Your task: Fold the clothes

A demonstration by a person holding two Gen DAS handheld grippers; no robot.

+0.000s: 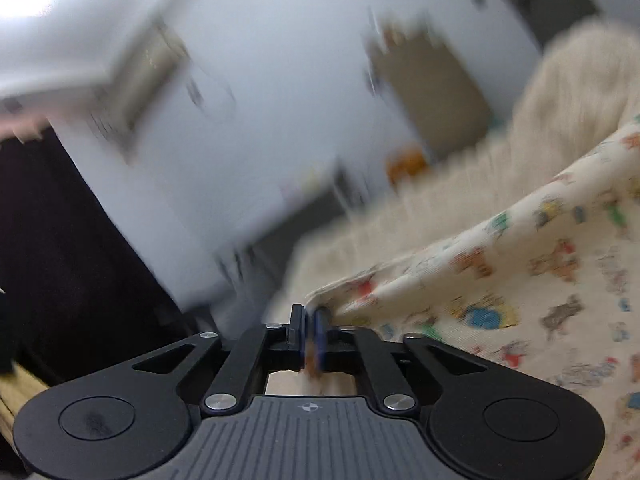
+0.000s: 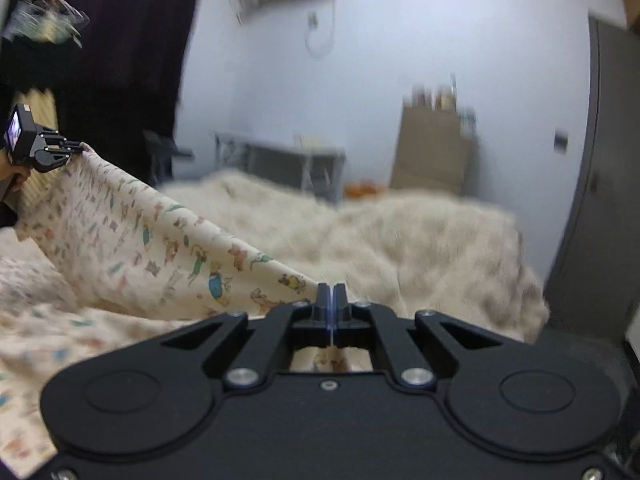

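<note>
Stretching between both tools, the printed cloth (image 2: 152, 248) hangs taut; left tool (image 1: 309, 316) and right tool (image 2: 331, 292) each pinch a corner.

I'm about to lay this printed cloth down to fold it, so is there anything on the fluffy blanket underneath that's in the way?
Nothing visible. The printed cloth hangs stretched between the left gripper and right gripper, and the fluffy blanket beyond it looks bare, though blurred.

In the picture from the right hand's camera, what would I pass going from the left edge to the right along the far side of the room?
Left gripper pinching the printed cloth → grey metal rack → brown cardboard box → dark grey cabinet. The furry cream blanket spreads below them.
</note>
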